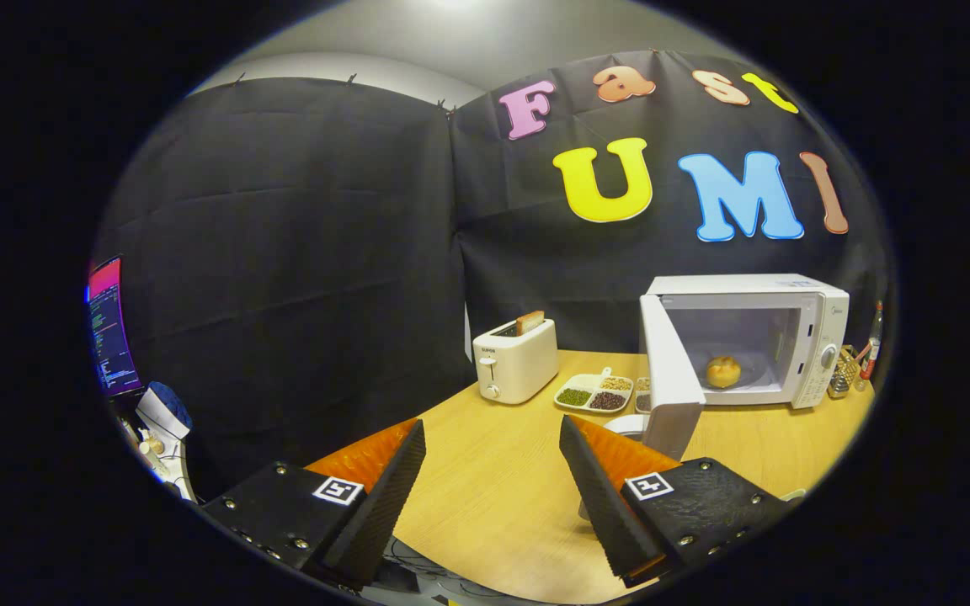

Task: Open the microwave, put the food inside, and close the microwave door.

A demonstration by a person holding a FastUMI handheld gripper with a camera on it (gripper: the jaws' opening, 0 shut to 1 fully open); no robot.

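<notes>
A white microwave (796, 337) stands at the far right of the wooden table (502, 488), well beyond my fingers. Its door (668, 379) hangs wide open, swung out toward me on the left-hand hinge. A round golden bread roll (723, 371) rests inside the cavity on the turntable. My gripper (492, 438) is open above the near table edge, with nothing between its fingers. The door's lower corner lies just beyond my right finger (599, 480).
A white toaster (516, 360) with a slice of bread in it stands at the back centre. A divided tray (593, 393) of beans lies between toaster and microwave. A white dish (626, 427) peeks out under the door. Small items (851, 366) stand right of the microwave; a monitor (110, 328) glows far left.
</notes>
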